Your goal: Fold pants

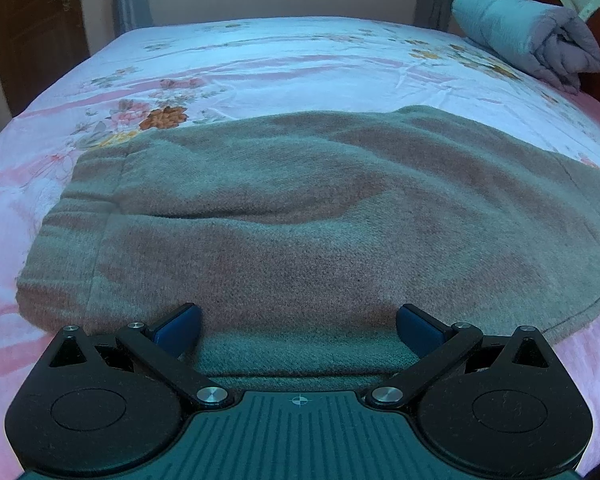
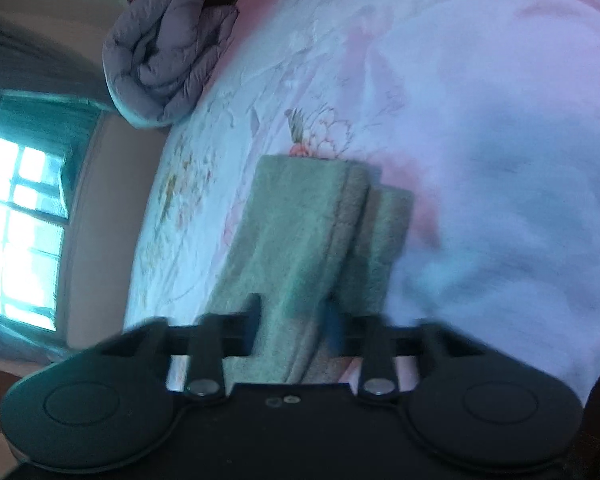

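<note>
Grey-green fleecy pants (image 1: 300, 208) spread on the floral pink bed sheet (image 1: 260, 60)

Right hand-held gripper (image 2: 294, 320) is clenched on a pants fold; left hand-held gripper (image 1: 298, 326) is released, jaws wide apart.

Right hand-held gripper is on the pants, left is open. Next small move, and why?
Probably lift the right hand-held gripper and carry its pinched end of the pants over. It is shut on the fabric, while the left hand-held gripper is open above the flat part.
</note>
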Motion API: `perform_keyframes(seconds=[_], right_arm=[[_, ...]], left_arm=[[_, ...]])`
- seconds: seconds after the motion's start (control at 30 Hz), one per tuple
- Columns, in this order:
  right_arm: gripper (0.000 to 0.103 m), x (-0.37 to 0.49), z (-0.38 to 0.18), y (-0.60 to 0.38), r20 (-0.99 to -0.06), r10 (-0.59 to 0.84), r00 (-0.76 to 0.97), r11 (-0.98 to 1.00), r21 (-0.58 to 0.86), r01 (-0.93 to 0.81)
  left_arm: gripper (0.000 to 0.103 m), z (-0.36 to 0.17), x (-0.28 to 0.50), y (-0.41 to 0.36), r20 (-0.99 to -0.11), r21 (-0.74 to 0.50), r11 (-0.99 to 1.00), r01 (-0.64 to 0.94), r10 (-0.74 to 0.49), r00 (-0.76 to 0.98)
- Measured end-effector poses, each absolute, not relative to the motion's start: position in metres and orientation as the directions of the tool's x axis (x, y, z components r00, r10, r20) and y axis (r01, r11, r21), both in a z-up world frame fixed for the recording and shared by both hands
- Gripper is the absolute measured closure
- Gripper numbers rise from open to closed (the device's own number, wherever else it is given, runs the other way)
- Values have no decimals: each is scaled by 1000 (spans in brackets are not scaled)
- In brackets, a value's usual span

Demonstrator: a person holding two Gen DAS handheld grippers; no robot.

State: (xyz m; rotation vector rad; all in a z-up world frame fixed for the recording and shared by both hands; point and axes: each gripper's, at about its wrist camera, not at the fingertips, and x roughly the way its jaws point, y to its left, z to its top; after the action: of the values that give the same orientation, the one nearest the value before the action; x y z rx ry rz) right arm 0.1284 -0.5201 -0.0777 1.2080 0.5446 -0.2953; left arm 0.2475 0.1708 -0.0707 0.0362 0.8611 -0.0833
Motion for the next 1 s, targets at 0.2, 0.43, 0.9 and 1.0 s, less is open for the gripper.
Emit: perform_keyframes(seconds=[0.2,0.43,0.9,1.0], right_arm=[[103,112,-24,-506,-442,55,896,432,819,377],[103,92,-99,-528,-513,104,852,274,839,471],[103,99,-45,-539,-348,-28,937,469,823,320],[103,104,-59,-544,-418,-36,908,475,792,383]], left_arm=[[0,-70,249,174,-764,-17,994,111,-85,640],[0,-69,250,177,-769,-25,992,124,-98,632],[0,-69,249,176,-772,-25,992,121,-96,629],[0,-68,250,176,-773,-26,992,122,-97,626]])
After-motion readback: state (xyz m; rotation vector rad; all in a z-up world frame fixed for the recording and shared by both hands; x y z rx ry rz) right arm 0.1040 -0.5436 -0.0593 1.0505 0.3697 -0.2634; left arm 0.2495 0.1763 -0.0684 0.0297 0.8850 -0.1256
